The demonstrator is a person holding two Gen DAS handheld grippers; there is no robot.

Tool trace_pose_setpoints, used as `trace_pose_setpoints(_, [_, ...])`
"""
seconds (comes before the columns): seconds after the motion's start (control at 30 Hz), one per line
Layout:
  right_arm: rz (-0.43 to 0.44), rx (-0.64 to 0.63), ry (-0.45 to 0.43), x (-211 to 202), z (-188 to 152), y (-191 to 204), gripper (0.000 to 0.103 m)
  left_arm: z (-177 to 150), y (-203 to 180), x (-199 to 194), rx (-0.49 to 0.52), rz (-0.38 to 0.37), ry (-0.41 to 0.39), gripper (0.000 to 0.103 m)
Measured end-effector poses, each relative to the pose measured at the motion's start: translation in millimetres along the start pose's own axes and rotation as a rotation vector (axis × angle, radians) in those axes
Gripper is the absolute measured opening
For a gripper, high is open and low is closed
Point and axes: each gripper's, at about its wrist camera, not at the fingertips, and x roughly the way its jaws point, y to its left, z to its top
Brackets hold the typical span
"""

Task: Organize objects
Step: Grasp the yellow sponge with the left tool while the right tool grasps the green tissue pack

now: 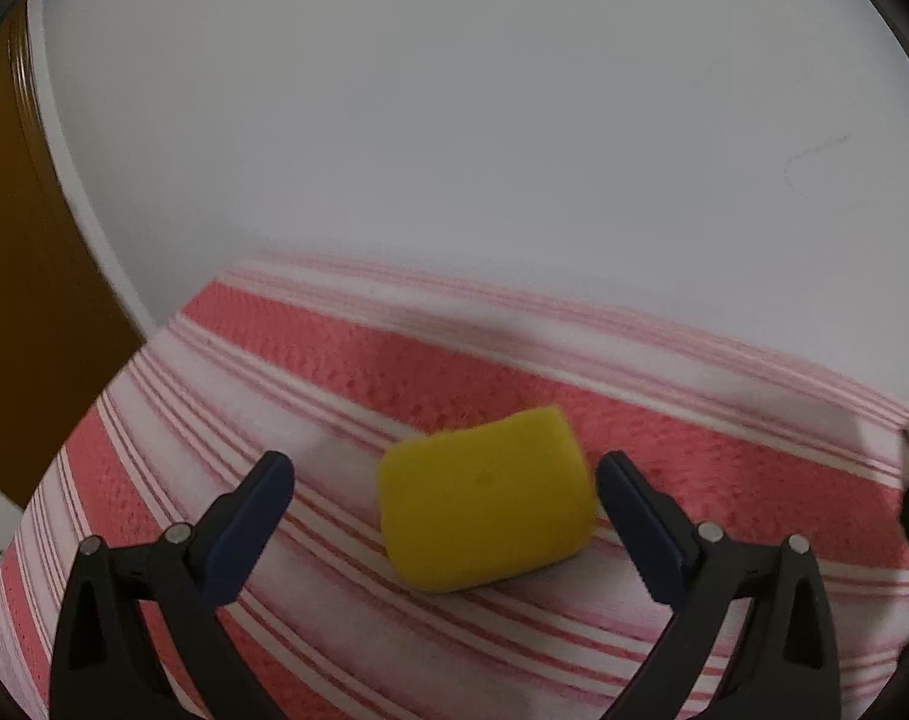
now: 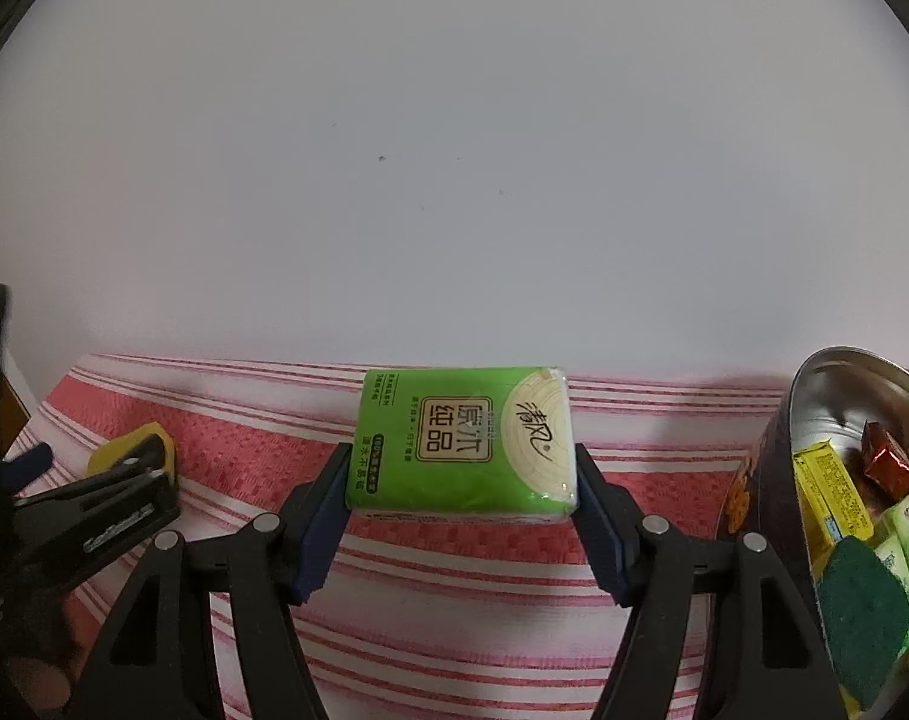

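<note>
A yellow sponge (image 1: 485,501) lies on the red-and-white striped cloth (image 1: 724,480). My left gripper (image 1: 445,474) is open, its jaws standing to either side of the sponge without touching it. My right gripper (image 2: 460,468) is shut on a green tissue pack (image 2: 461,439) and holds it just above the cloth (image 2: 454,576). In the right wrist view the left gripper (image 2: 112,498) and the yellow sponge (image 2: 131,447) show at far left. A metal tin (image 2: 844,384) at far right holds packets and a green scouring pad (image 2: 862,606).
A white wall (image 2: 454,150) rises right behind the cloth. A brown wooden surface (image 1: 16,240) stands at the left edge of the left wrist view. The tin holds several yellow and green packets and wrapped sweets (image 2: 886,456).
</note>
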Motion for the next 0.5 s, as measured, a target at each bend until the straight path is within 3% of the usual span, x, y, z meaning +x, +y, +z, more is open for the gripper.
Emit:
trace_pose_setpoints(0.13, [0.013,-0.015,0.014,-2,0,-2,0.070,1,1,19,-0.010,-0.038,0.097,0.094])
trace_pose_setpoints(0.33, [0.017,-0.026,0.012,-1,2,-11,0.070,1,8,25,-0.042,-0.135,0.100,0.075])
trace_pose_setpoints(0.5, [0.014,-0.026,-0.019,3,-1,-2,0.070,0,4,20,-0.011,-0.169,0.073,0.072])
